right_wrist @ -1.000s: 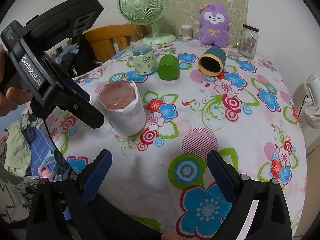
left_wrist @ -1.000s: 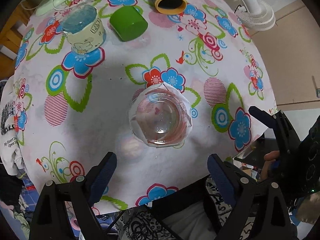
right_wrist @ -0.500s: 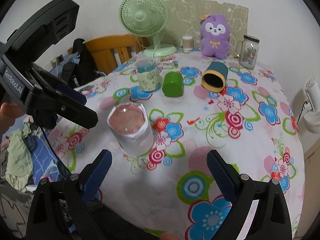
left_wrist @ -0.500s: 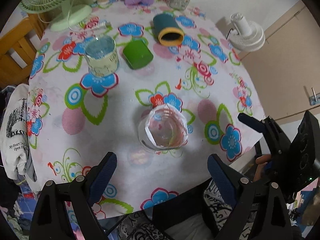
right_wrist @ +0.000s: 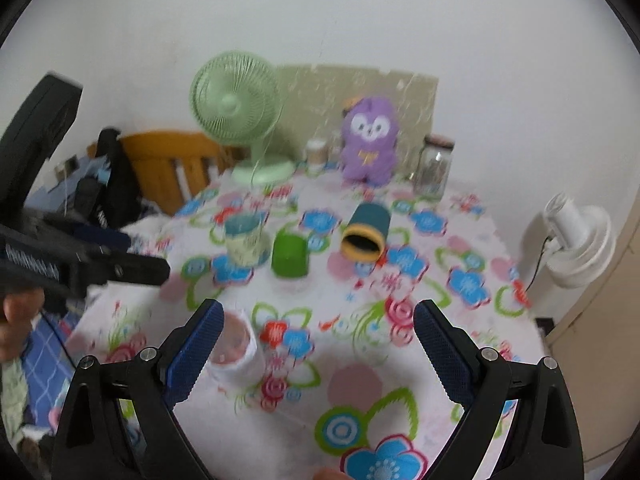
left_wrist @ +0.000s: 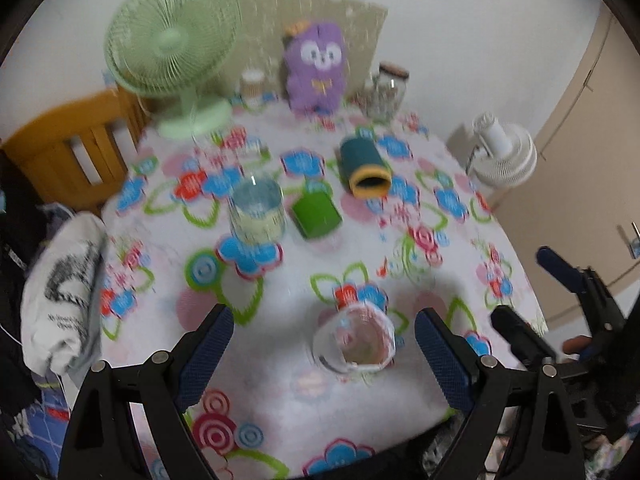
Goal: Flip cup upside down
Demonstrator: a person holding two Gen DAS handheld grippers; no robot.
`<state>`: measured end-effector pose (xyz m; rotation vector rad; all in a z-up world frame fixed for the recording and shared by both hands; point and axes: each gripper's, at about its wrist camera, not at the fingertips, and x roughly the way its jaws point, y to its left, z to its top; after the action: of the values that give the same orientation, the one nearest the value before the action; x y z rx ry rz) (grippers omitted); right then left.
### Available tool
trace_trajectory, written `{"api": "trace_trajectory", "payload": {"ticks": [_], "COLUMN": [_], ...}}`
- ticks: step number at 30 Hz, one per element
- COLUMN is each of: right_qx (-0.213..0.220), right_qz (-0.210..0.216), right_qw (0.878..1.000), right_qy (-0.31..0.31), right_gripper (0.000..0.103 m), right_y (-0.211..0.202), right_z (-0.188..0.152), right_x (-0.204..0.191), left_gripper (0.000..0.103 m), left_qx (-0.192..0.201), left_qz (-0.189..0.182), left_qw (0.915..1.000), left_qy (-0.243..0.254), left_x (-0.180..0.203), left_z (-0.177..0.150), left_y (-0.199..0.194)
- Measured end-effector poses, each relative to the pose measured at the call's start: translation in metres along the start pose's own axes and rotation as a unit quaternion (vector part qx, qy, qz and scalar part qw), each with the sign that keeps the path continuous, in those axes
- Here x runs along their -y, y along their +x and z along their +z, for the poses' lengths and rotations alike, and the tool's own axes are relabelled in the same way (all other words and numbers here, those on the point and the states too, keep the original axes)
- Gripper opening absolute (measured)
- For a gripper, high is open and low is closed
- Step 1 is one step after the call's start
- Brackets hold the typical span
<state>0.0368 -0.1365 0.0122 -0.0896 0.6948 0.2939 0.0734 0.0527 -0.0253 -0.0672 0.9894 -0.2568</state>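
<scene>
Wrapped cup (left_wrist: pixel 354 340) nearest on the table (left_wrist: pixel 280 400), patterned cup (left_wrist: pixel 258 212) behind it to the left, two tipped cups (left_wrist: pixel 316 216) (left_wrist: pixel 365 168) rightward, fan (left_wrist: pixel 172 60) and plush (left_wrist: pixel 316 66) at the back.

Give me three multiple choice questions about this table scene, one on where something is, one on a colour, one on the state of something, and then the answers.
1. Where does the purple plush toy sit?
A. At the far edge of the table by the wall
B. On the wooden chair
C. Between the left tongs

2. What colour is the rim of the dark teal cup lying on its side?
A. Red
B. Yellow
C. White

3. How are the left tongs?
A. Shut on the green cup
B. Shut on nothing
C. Open, holding nothing

Answers: 1 A, it sits at the back beside the glass jar. 2 B, a yellow ring edges its mouth. 3 C, the fingers stand wide apart with the clear cup untouched between them.
</scene>
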Motion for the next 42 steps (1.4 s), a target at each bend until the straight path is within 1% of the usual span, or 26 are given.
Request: {"api": "trace_trajectory", "payload": {"ticks": [2, 4, 6, 7, 9, 11, 13, 14, 19, 22, 24, 27, 32, 35, 37, 42], "right_qx": [0.023, 0.044, 0.063, 0.071, 0.080, 0.091, 0.102, 0.107, 0.132, 0.140, 0.146, 0.151, 0.154, 0.155, 0.157, 0.162], "right_qz": [-0.009, -0.020, -0.027, -0.030, -0.031, -0.034, -0.037, -0.040, -0.062, -0.067, -0.068, -0.068, -0.062, -0.062, -0.063, -0.064], "right_qw": [1.000, 0.999, 0.998, 0.997, 0.996, 0.995, 0.994, 0.993, 0.989, 0.988, 0.987, 0.986, 0.986, 0.986, 0.985, 0.985], "right_qy": [0.004, 0.008, 0.010, 0.011, 0.010, 0.008, 0.006, 0.007, 0.009, 0.012, 0.016, 0.017, 0.021, 0.022, 0.019, 0.018], "right_gripper": [0.097, 0.100, 0.102, 0.102, 0.102, 0.102, 0.103, 0.103, 0.103, 0.103, 0.103, 0.103, 0.103, 0.103, 0.103, 0.103], "right_y": [-0.010, -0.019, -0.028, -0.032, -0.038, -0.044, -0.051, -0.054, -0.067, -0.073, -0.076, -0.079, -0.080, -0.079, -0.079, -0.081], "right_z": [0.009, 0.016, 0.021, 0.024, 0.027, 0.030, 0.034, 0.035, 0.038, 0.039, 0.040, 0.041, 0.040, 0.040, 0.041, 0.041], "right_x": [-0.002, -0.005, -0.007, -0.008, -0.011, -0.014, -0.017, -0.018, -0.020, -0.019, -0.019, -0.021, -0.019, -0.019, -0.020, -0.020], "left_gripper": [0.094, 0.094, 0.094, 0.096, 0.098, 0.099, 0.103, 0.103, 0.103, 0.103, 0.103, 0.103, 0.103, 0.103, 0.103, 0.103], "left_qx": [0.029, 0.058, 0.087, 0.107, 0.138, 0.175, 0.205, 0.218, 0.267, 0.284, 0.298, 0.308, 0.319, 0.331, 0.339, 0.346], "left_qz": [0.012, 0.019, 0.011, 0.008, 0.013, 0.032, 0.047, 0.054, 0.090, 0.104, 0.126, 0.143, 0.159, 0.169, 0.169, 0.162], "left_qw": [0.9995, 0.9982, 0.9961, 0.9939, 0.9899, 0.9833, 0.9767, 0.9733, 0.9571, 0.9497, 0.9426, 0.9366, 0.9303, 0.9249, 0.9222, 0.9210], "left_qy": [0.003, -0.002, -0.015, -0.024, -0.031, -0.037, -0.044, -0.048, -0.069, -0.080, -0.083, -0.085, -0.088, -0.081, -0.081, -0.074], "left_x": [0.003, 0.003, 0.003, 0.003, 0.005, 0.008, 0.008, 0.008, 0.004, 0.002, 0.003, 0.003, 0.002, 0.006, 0.007, 0.009], "left_z": [0.000, -0.001, -0.002, -0.003, -0.006, -0.009, -0.012, -0.013, -0.020, -0.024, -0.028, -0.032, -0.034, -0.036, -0.036, -0.035], "left_y": [-0.009, -0.019, -0.030, -0.037, -0.048, -0.059, -0.068, -0.071, -0.086, -0.089, -0.090, -0.091, -0.093, -0.096, -0.099, -0.104]}}
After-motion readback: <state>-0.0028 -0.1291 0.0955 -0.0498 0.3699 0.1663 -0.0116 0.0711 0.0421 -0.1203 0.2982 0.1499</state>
